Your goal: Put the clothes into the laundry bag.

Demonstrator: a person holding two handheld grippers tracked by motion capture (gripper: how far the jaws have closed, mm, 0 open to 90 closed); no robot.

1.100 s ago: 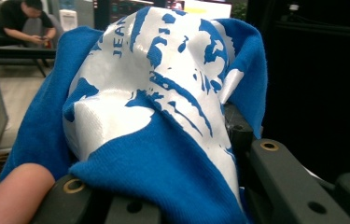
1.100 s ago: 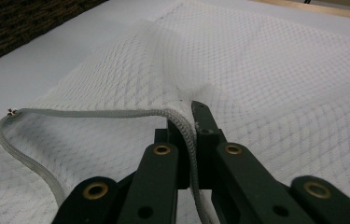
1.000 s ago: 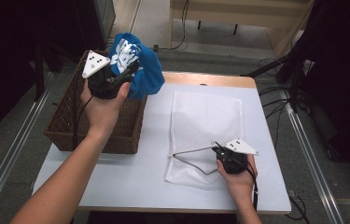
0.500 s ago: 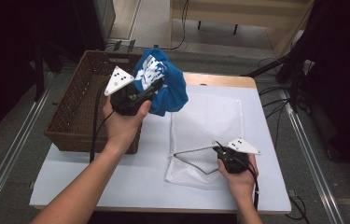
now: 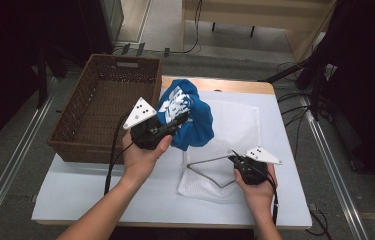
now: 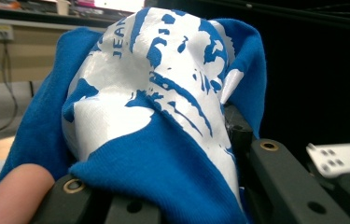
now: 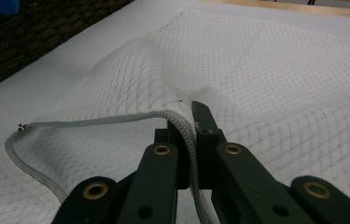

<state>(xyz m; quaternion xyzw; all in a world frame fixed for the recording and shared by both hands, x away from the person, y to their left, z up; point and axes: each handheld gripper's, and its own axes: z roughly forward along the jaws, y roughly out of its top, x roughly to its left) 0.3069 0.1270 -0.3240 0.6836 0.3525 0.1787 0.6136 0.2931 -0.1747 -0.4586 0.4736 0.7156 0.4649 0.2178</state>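
A bunched blue garment with a white print (image 5: 187, 115) hangs in the air above the table, between the basket and the mesh bag. My left gripper (image 5: 177, 121) is shut on it; in the left gripper view the blue cloth (image 6: 163, 116) drapes over the jaws. A white mesh laundry bag (image 5: 235, 130) lies flat on the table. My right gripper (image 5: 235, 159) is shut on the bag's grey drawcord (image 7: 116, 119) at the near edge, lifting the rim so the mouth gapes a little. The mesh (image 7: 275, 84) spreads out beyond the jaws.
A brown wicker basket (image 5: 75, 120) stands at the table's left side, partly off its edge. The white table top (image 5: 85, 190) has a wooden strip along the far edge. Cables lie on the floor at the right.
My left gripper has carried the blue garment from over the basket rightward and nearer, to above the mesh bag's left edge. The right gripper has held still on the drawcord.
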